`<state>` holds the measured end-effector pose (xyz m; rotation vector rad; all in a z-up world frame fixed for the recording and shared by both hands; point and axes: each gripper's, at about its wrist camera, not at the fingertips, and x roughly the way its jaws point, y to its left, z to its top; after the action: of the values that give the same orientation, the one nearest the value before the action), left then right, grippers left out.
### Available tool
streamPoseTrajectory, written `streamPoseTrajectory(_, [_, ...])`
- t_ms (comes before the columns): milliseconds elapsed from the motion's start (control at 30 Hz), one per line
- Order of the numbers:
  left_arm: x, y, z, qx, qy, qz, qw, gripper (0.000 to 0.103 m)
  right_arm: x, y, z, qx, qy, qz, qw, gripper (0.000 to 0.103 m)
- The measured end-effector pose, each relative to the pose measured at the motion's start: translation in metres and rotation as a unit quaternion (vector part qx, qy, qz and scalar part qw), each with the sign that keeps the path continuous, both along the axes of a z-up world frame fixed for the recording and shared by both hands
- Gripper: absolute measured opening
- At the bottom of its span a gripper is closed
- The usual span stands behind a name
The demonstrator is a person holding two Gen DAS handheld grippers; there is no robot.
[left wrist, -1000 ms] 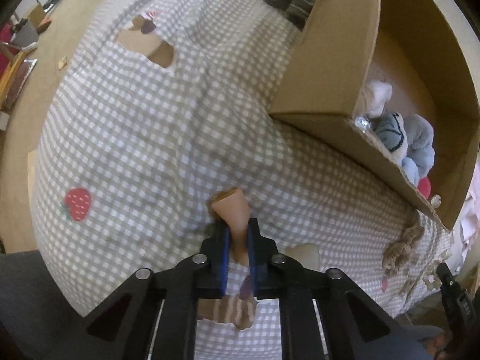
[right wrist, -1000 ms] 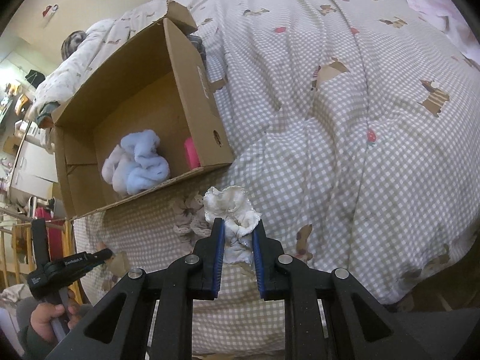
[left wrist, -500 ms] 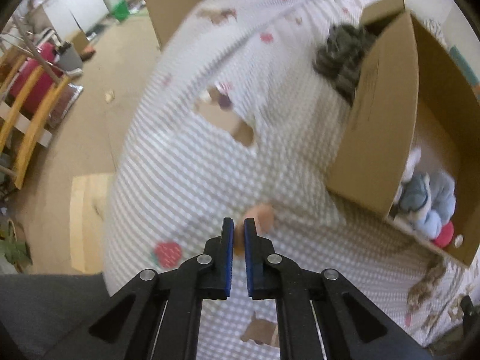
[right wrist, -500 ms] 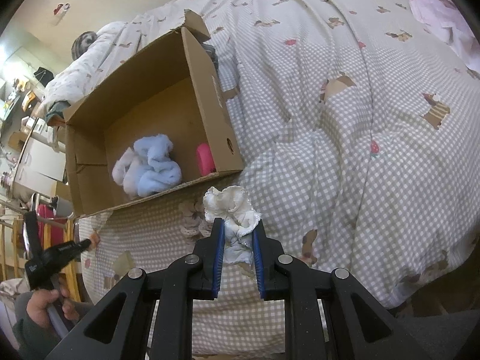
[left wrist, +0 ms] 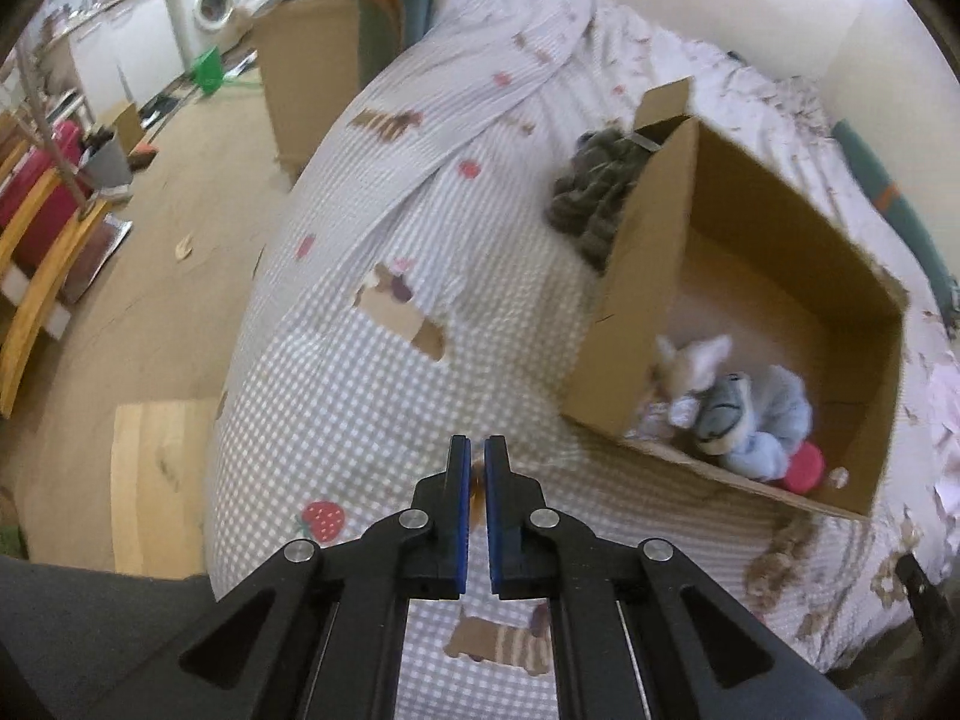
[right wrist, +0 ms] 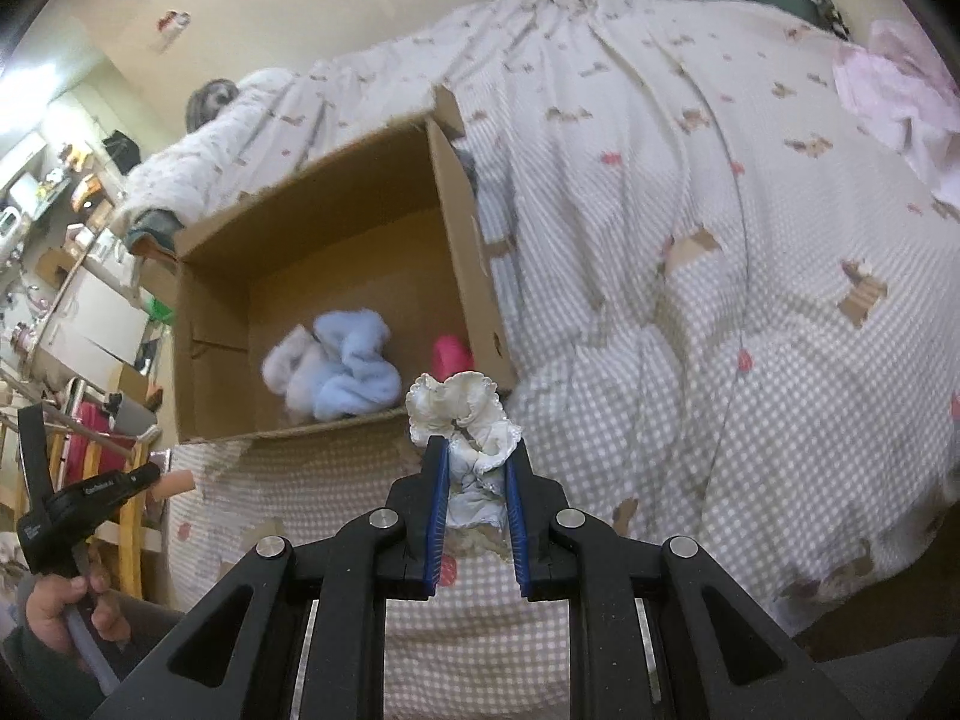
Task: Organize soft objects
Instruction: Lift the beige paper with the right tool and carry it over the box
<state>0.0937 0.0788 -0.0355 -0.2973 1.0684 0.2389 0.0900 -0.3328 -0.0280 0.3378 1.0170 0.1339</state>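
My left gripper [left wrist: 473, 456] is shut on a small tan sock [left wrist: 478, 483], mostly hidden between the pads; its tip shows in the right wrist view [right wrist: 178, 483]. My right gripper [right wrist: 474, 450] is shut on a white frilly sock [right wrist: 459, 408], held above the bed just in front of the open cardboard box [right wrist: 465, 240]. The box [left wrist: 630, 300] lies on the checked bedspread [left wrist: 372, 396] and holds a light blue bundle [right wrist: 348, 372], a pink item [right wrist: 450, 357] and a grey-blue soft toy [left wrist: 720, 414].
A dark grey knitted garment [left wrist: 594, 186] lies behind the box's left wall. Brownish socks [left wrist: 780, 552] lie on the bed by the box's front corner. A pink cloth [right wrist: 900, 96] lies at the far right. Left of the bed are floor, wooden furniture [left wrist: 36, 276] and another carton [left wrist: 306, 66].
My left gripper has lifted off the bed with the tan sock and swung up, so the box and room show from higher. My right gripper has risen a little with the white sock.
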Motion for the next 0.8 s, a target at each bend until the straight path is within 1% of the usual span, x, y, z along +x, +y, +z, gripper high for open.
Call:
streamPoseTrajectory(67, [-0.003, -0.009, 0.009, 0.009, -0.021, -0.014, 0.9996, 0.005, -0.004, 0.000, 0.010, 0.003, -0.024, 0.001, 1.000, 0.020])
streamPoseTrajectory(200, [-0.006, -0.025, 0.028, 0.020, -0.066, -0.043, 0.9967, 0.005, -0.011, 0.001, 0.034, 0.016, -0.087, 0.006, 0.996, 0.020])
streamPoseTrajectory(300, [-0.004, -0.034, 0.038, 0.023, -0.085, -0.065, 0.9939, 0.005, -0.014, 0.006, 0.049, 0.017, -0.121, 0.016, 0.992, 0.020])
streamPoseTrajectory(433, [-0.002, -0.053, 0.060, 0.037, -0.109, -0.094, 0.9889, 0.005, -0.009, 0.015, 0.060, 0.015, -0.127, 0.028, 0.991, 0.020])
streamPoseTrajectory(533, [0.003, -0.063, 0.072, 0.041, -0.120, -0.112, 0.9855, 0.005, -0.003, 0.018, 0.065, 0.026, -0.128, 0.032, 0.991, 0.020])
streamPoseTrajectory(667, [0.015, -0.075, 0.083, 0.039, -0.125, -0.133, 0.9824, 0.005, 0.006, 0.018, 0.071, 0.043, -0.127, 0.033, 0.990, 0.020])
streamPoseTrajectory(800, [0.034, -0.084, 0.079, 0.029, -0.111, -0.154, 0.9813, 0.005, 0.019, 0.024, 0.079, 0.043, -0.135, 0.043, 0.989, 0.020])
